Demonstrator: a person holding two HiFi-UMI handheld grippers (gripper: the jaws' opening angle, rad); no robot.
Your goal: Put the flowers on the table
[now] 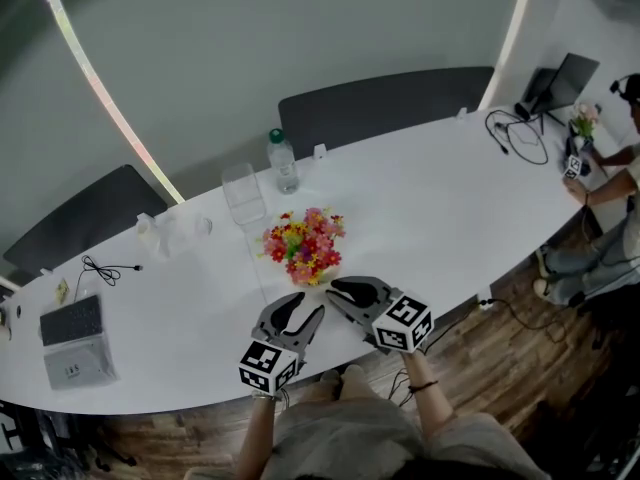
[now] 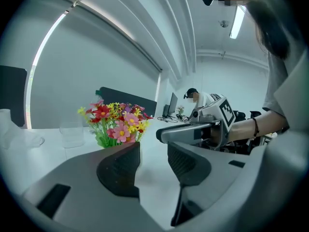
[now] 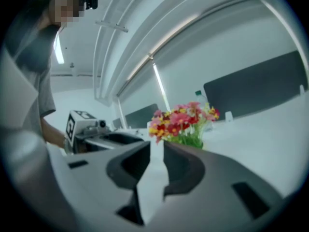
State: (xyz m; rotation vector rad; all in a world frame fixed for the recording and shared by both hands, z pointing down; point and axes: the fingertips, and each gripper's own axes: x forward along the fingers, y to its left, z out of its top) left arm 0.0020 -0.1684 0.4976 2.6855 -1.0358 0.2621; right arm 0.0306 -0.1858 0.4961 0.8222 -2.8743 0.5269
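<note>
A bunch of pink, red and yellow flowers point(image 1: 303, 245) stands on the long white table point(image 1: 450, 218), near its middle. Both grippers hover just in front of the bunch, close to the table's near edge. My left gripper point(image 1: 308, 304) points at the flowers from the front left, with a clear gap between its jaws and nothing in it. My right gripper point(image 1: 334, 294) lies beside it with only a narrow gap, also empty. The left gripper view point(image 2: 153, 151) shows the flowers point(image 2: 116, 122) beyond its jaws. In the right gripper view point(image 3: 157, 149) the flowers point(image 3: 182, 121) stand just behind the tips.
Behind the flowers stand a clear glass vessel point(image 1: 243, 193) and a water bottle point(image 1: 284, 161). A grey device point(image 1: 72, 338) and a cable point(image 1: 105, 268) lie at the left. Dark chairs point(image 1: 380, 103) line the far side. Another person point(image 1: 620, 168) works at the right end.
</note>
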